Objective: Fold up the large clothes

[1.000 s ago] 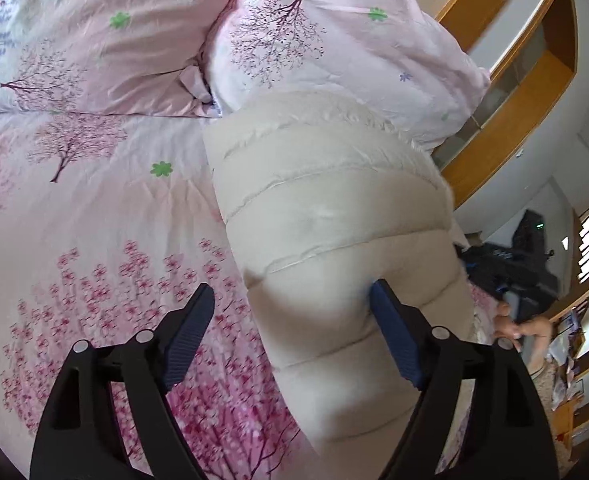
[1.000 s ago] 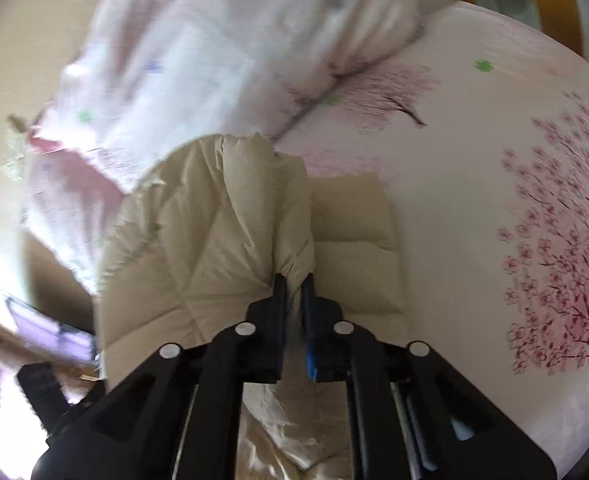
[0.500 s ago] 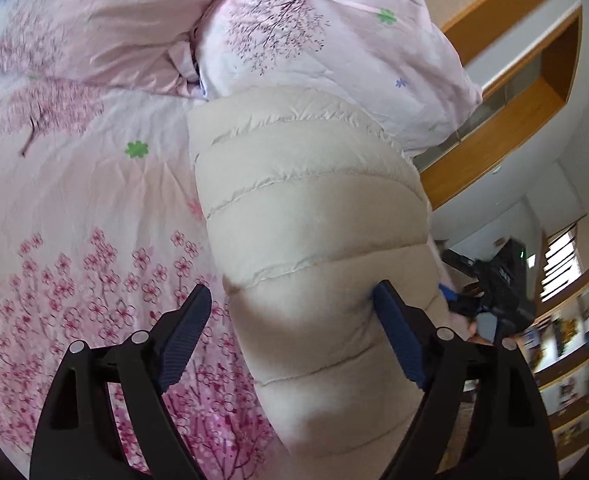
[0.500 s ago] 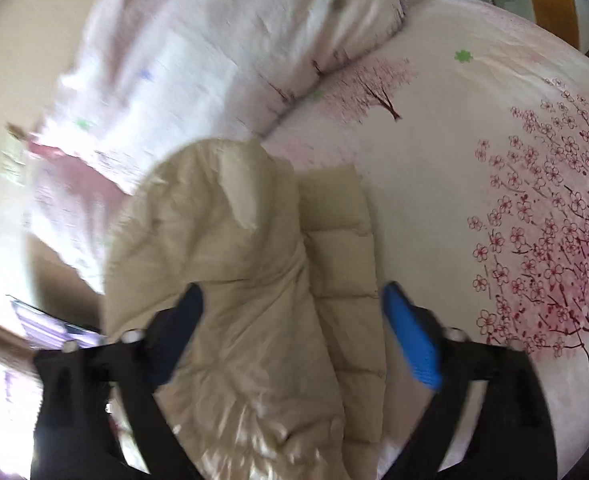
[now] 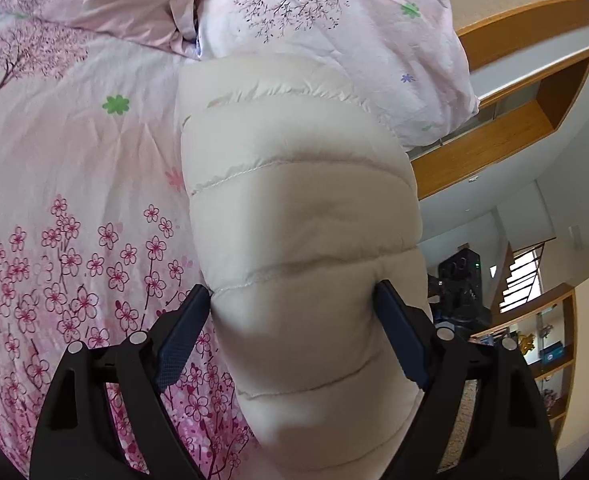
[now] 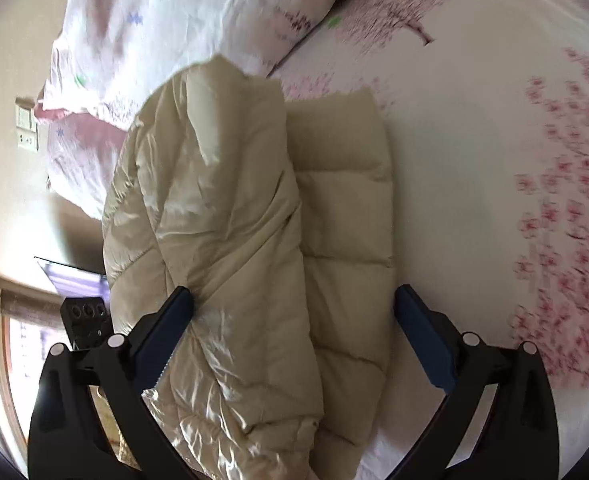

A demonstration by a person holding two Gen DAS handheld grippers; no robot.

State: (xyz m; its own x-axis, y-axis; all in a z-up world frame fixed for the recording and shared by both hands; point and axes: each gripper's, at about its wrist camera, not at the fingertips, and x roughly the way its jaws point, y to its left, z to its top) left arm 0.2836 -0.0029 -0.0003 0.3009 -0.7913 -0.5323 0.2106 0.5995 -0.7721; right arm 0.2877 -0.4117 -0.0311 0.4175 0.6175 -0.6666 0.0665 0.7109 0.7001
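A cream quilted puffer jacket [image 5: 294,200] lies folded lengthwise on the pink blossom-print bed sheet [image 5: 74,160]. My left gripper [image 5: 290,290] stands wide over its near end. The padded roll fills the gap and brushes both blue pads without being squeezed. In the right wrist view the jacket [image 6: 214,200] shows a shiny folded-over layer on the left and a flat quilted strip on the right. My right gripper [image 6: 293,293] is opening above it. The jacket lies between its fingers, and only the left pad sits against the fold.
Two pink floral pillows [image 5: 334,20] lie just beyond the jacket's far end. Wooden wall shelves [image 5: 494,132], a black device [image 5: 460,280] and a bookshelf [image 5: 546,340] stand past the bed's edge. A wall switch [image 6: 24,120] is at the left.
My right gripper let go of the jacket's fold and opened wide; the fold dropped flat. My left gripper sank and rolled, so the jacket now fills its gap.
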